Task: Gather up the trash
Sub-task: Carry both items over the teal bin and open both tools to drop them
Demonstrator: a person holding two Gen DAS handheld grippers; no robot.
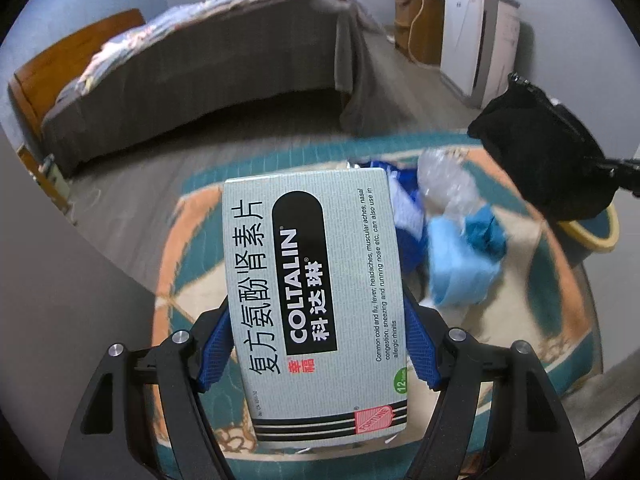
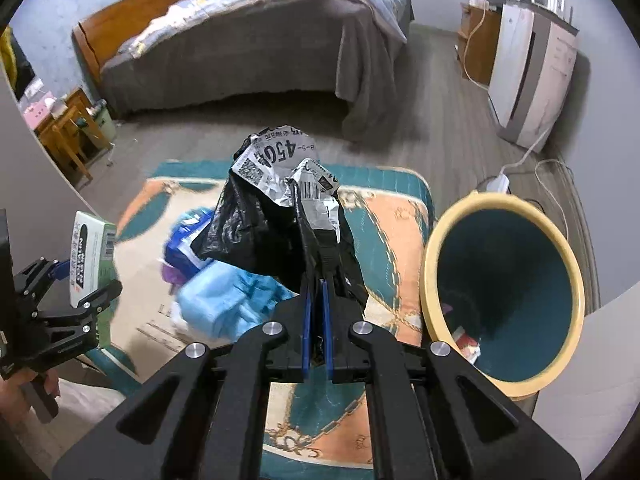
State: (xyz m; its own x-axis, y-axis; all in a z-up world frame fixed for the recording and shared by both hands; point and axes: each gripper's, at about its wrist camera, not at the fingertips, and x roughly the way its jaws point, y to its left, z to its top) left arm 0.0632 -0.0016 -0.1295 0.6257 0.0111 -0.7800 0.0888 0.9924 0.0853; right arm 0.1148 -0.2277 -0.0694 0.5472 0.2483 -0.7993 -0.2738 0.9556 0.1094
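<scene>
My left gripper is shut on a pale green Coltalin medicine box and holds it above the rug; it also shows in the right wrist view. My right gripper is shut on a black plastic bag with crumpled printed labels, seen as a dark lump in the left wrist view. A teal bin with a yellow rim stands to the right, with some scraps inside. Blue wrappers, light blue paper and a crushed clear bottle lie on the rug.
A patterned teal and orange rug covers the floor below. A bed with a grey cover stands behind. A white appliance with a cable, a wooden cabinet and a small wooden stand line the walls.
</scene>
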